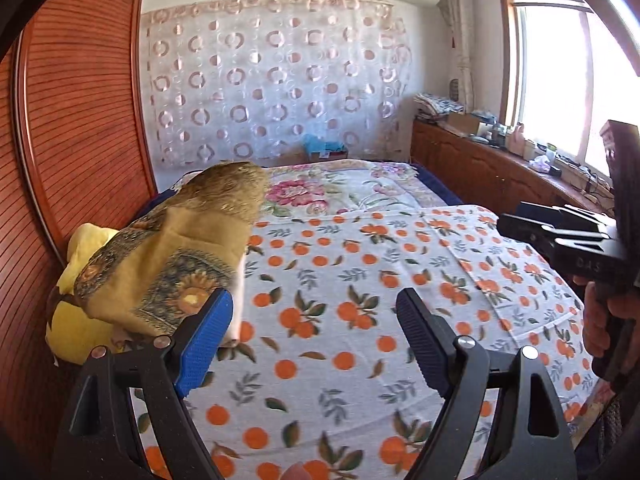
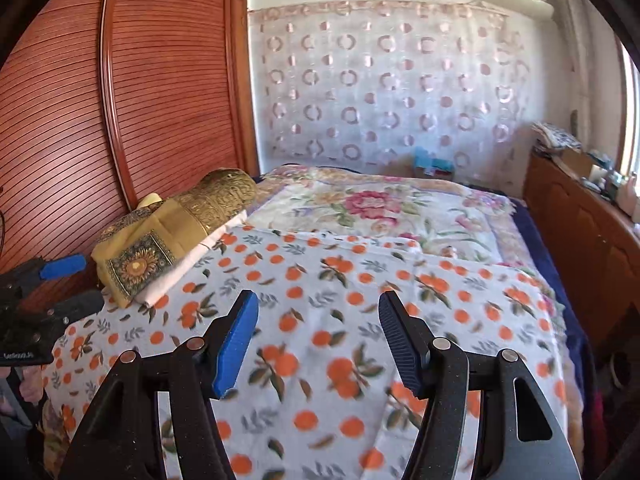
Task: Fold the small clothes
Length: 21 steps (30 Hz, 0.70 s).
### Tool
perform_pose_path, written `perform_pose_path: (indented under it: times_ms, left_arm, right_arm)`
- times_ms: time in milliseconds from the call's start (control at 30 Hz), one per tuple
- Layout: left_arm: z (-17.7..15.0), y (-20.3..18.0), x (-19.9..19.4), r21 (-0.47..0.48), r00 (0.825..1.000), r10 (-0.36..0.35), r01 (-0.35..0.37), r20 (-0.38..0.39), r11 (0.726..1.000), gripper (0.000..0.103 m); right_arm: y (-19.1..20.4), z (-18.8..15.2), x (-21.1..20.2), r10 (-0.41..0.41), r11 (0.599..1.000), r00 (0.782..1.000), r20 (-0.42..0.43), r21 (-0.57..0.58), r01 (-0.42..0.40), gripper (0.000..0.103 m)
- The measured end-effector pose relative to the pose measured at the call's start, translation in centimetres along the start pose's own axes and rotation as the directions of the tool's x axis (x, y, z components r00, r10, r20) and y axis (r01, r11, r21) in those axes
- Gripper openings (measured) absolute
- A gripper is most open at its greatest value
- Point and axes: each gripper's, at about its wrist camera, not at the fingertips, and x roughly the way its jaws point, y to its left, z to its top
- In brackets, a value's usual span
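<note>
Nearest in the left wrist view, the left gripper (image 1: 314,316) hovers over the orange-print blanket (image 1: 340,280), its two fingers spread wide with nothing between them; the blue pad (image 1: 206,344) of the left-hand finger sits just beside the near corner of the clothes stack. In the right wrist view the right gripper (image 2: 318,322) likewise hangs above the same blanket (image 2: 320,320), two fingers spread apart and empty.

Both grippers also show in each other's cameras: the right one at the right edge (image 1: 560,236), the left one at the left edge (image 2: 52,284).

On the left side of the bed, against the slatted wooden wardrobe (image 2: 160,80), lies one stack of folded clothes (image 2: 160,248): a mustard cloth with a sunflower print (image 1: 160,272) on top, a white folded piece (image 2: 176,276) beneath it, and a yellow item (image 1: 80,248) behind. A brownish-gold roll (image 2: 224,200) rests at the stack's far end.

Farther on, one floral quilt (image 2: 380,208) covers the bed. Beyond stand a circle-patterned curtain (image 2: 380,80) and, right, one cluttered wooden cabinet (image 1: 480,168).
</note>
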Motion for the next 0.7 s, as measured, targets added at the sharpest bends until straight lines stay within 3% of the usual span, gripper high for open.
perform_pose_path:
  times_ms: [333,700]
  left_arm:
    - [0.5,-3.9,-3.2,0.006,0.999,-0.001,0.001,0.034,1.0,0.084]
    - [1.0,-4.6,-6.2,-0.01,0.997,0.019,-0.018,0.08,1.0,0.084]
  right_arm:
    - [1.4,-2.5,-9.2,-0.078,0.996,0.994,0.075,0.054,0.074,0.065]
    - [3.1,-4.4,-13.6,-0.102,0.993,0.986,0.129,0.078,0.092,0.065]
